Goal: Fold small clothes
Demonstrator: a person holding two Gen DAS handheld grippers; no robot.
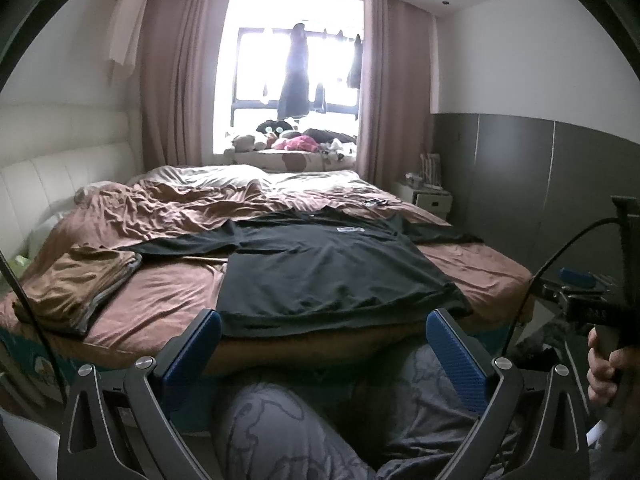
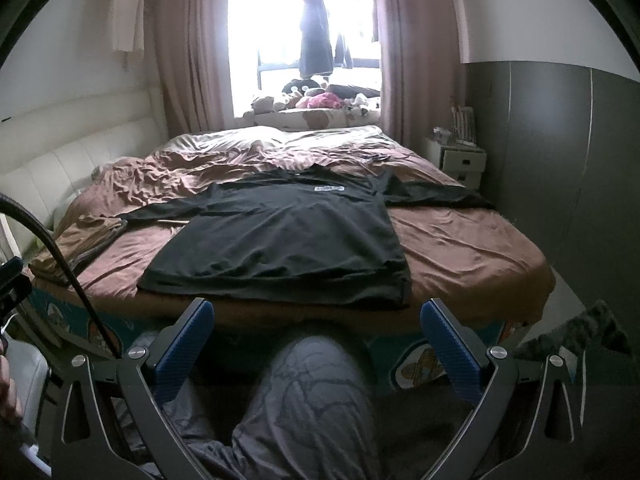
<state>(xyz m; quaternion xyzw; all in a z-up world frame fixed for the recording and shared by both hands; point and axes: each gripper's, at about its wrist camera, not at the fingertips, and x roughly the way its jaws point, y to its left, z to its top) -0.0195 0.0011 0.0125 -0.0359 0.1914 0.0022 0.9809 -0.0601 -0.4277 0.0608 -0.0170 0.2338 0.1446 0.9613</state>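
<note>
A black T-shirt lies spread flat on the bed, hem toward me, both sleeves out to the sides, a small white label near its collar. My left gripper hangs open just short of the hem, off the near edge of the bed, with nothing between its blue pads. In the same way my right gripper stands open in front of the hem, empty. A folded tan garment rests on the bed at the left.
The bed has a brown sheet and a crumpled duvet at the back. A person's patterned grey trouser legs fill the foreground. A white nightstand and grey wardrobe stand at the right; soft toys line the windowsill.
</note>
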